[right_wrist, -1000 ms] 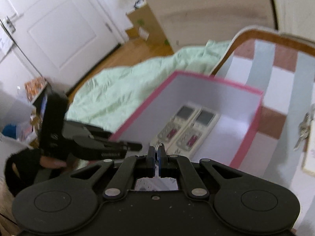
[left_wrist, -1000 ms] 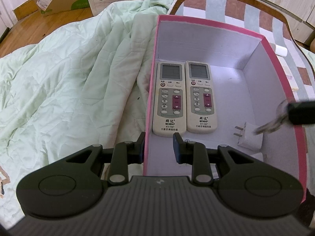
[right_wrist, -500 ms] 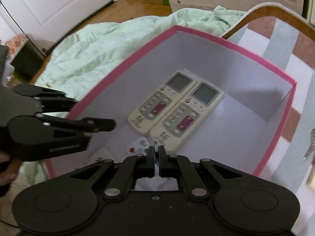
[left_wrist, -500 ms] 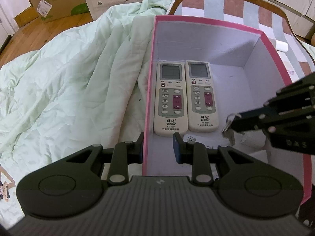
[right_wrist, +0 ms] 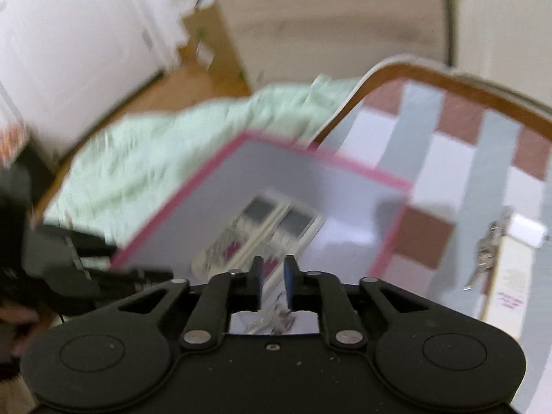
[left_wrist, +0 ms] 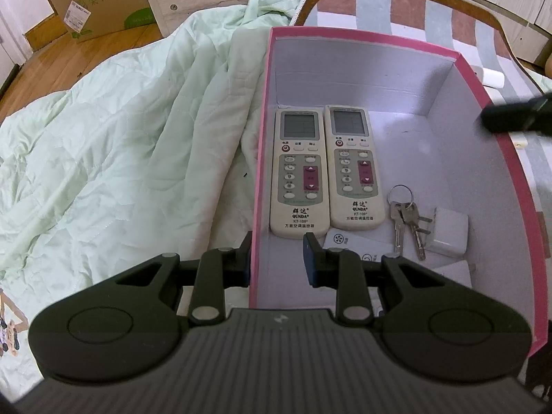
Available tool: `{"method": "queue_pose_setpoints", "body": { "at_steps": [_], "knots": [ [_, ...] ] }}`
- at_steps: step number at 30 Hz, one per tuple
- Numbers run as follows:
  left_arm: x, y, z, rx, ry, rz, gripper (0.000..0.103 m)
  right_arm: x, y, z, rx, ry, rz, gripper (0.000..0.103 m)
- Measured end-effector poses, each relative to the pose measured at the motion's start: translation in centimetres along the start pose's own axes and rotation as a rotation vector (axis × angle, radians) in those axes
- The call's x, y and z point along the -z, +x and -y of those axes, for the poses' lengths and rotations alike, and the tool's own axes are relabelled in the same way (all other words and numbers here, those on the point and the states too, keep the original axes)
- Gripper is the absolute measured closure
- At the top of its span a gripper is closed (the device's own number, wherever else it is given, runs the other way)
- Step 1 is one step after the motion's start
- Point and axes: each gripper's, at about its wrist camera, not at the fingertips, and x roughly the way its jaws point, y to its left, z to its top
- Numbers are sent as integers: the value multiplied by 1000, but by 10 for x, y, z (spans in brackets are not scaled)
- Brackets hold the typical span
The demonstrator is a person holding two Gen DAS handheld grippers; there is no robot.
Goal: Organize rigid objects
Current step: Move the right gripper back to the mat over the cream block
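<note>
A pale green quilt (left_wrist: 114,158) lies rumpled over the bed, and beside it spreads a checked blanket (left_wrist: 407,10) in pink, grey and white. On these sits a pink-rimmed cardboard box (left_wrist: 362,36) with white inner walls, open at the top. The left gripper (left_wrist: 276,253) straddles the box's near-left wall, one finger outside and one inside, its jaws standing wide with nothing pinched between them; whether either pad touches the wall I cannot tell. The right gripper (right_wrist: 272,277) hangs above the box's right side, jaws parted a little and holding nothing, and its picture is smeared with blur. Inside the box, against the left wall, lie two cream air-conditioner remotes side by side and touching: the left remote (left_wrist: 299,172) and the right remote (left_wrist: 355,167), both face up with screens toward the far wall. Just right of the second remote, near the box's near-right corner, a bunch of keys (left_wrist: 405,219) rests flat on the floor, ring toward the far wall, blades pointing at the near edge. A white plug adapter (left_wrist: 450,231) lies just beside the keys on their right, its prongs toward them. White cards (left_wrist: 355,243) peek out under the near ends of the remotes. A second bunch of keys (right_wrist: 486,252) lies outside on the blanket, to the right of the box.
</note>
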Motion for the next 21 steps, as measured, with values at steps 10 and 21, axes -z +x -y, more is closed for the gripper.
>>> {"method": "queue_pose_setpoints", "body": {
  "at_steps": [10,21],
  "knots": [
    [-1,0,2,-18,13,-6,77,17,-53,71,233,110,133,68],
    [-1,2,9,-51,42,-5,76,55,-2,114,441,30,21,33]
  ]
}}
